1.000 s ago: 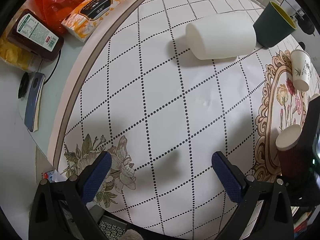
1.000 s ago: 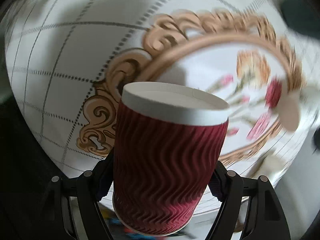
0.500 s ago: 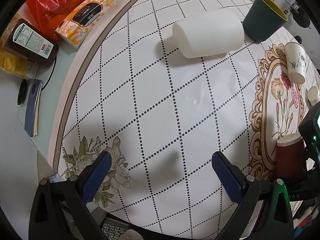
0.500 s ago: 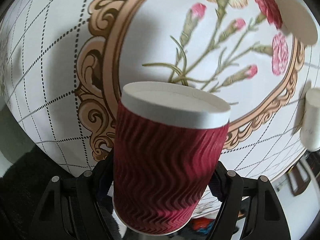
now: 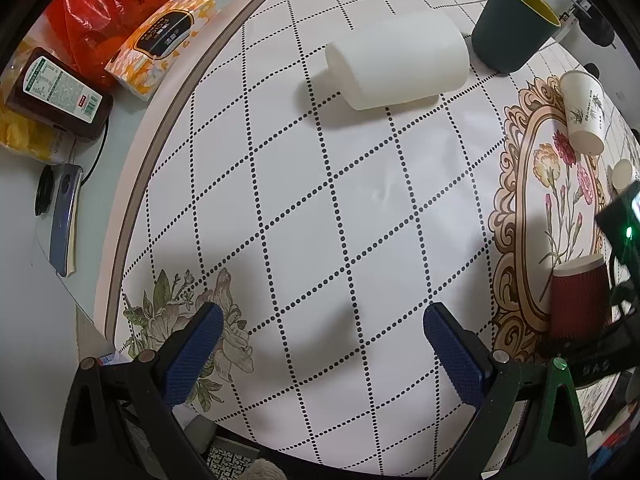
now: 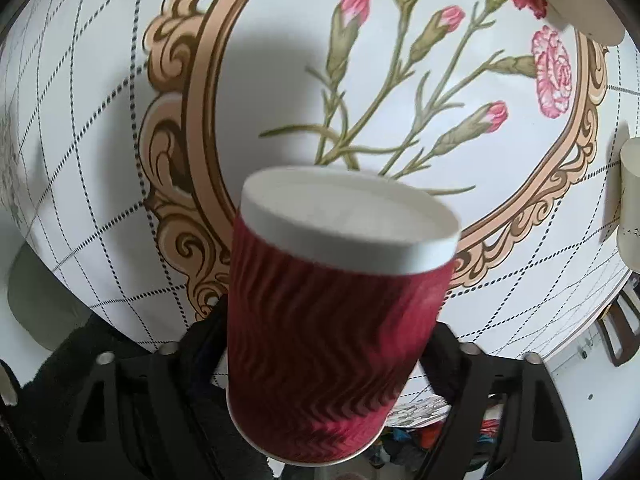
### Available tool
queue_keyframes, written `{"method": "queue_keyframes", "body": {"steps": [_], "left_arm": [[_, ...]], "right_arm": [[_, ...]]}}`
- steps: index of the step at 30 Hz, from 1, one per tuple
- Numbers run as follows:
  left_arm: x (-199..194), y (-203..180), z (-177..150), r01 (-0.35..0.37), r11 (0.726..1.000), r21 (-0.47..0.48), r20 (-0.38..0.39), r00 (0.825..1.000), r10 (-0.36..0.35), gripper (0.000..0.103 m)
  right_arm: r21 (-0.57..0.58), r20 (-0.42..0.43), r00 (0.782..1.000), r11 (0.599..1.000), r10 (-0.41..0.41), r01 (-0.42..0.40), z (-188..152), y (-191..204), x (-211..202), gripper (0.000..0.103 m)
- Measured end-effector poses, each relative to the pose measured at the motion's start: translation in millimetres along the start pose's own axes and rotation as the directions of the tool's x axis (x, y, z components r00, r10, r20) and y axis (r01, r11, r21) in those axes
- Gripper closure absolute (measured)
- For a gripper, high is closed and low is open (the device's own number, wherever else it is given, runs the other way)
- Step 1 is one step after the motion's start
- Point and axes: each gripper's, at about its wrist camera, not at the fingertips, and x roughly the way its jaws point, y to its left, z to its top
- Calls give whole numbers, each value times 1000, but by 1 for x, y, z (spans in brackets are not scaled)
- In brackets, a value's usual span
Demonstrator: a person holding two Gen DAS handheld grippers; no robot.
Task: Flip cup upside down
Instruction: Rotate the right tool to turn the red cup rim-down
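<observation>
A dark red ribbed paper cup (image 6: 332, 344) with a white flat end pointing away from the camera is clamped between the fingers of my right gripper (image 6: 326, 344), held above the flower-printed tablecloth (image 6: 280, 80). The same cup shows in the left wrist view (image 5: 580, 300) at the right edge, over the ornate gold frame print. My left gripper (image 5: 320, 344) is open and empty, hovering above the checked part of the cloth.
A white paper roll (image 5: 400, 66) lies on its side at the back, next to a dark green cup (image 5: 512, 24). A white printed paper cup (image 5: 582, 114) lies on its side at right. Tissue pack (image 5: 160, 40), bottle (image 5: 56, 94) and phone (image 5: 64, 218) sit at left.
My right gripper has carried the red cup further over the flower print and tilted it. The left gripper view has shifted slightly; its jaws stay open.
</observation>
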Motion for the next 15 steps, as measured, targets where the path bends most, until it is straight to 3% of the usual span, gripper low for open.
{"method": "queue_keyframes", "body": {"steps": [3, 12, 13, 15], "left_arm": [[0, 0, -2, 2, 1000, 5, 0, 1000, -2, 1], [1, 3, -3, 3, 1000, 12, 1, 1000, -3, 1], [1, 2, -3, 4, 1000, 13, 0, 1000, -4, 1], [0, 2, -3, 5, 1000, 17, 2, 1000, -5, 1]], "right_arm": [[13, 6, 1000, 1000, -1, 1, 15, -25, 0, 11], [42, 55, 998, 999, -4, 1, 22, -28, -29, 11], [44, 65, 998, 999, -14, 11, 23, -28, -31, 13], [38, 83, 996, 999, -20, 17, 27, -28, -37, 31]]}}
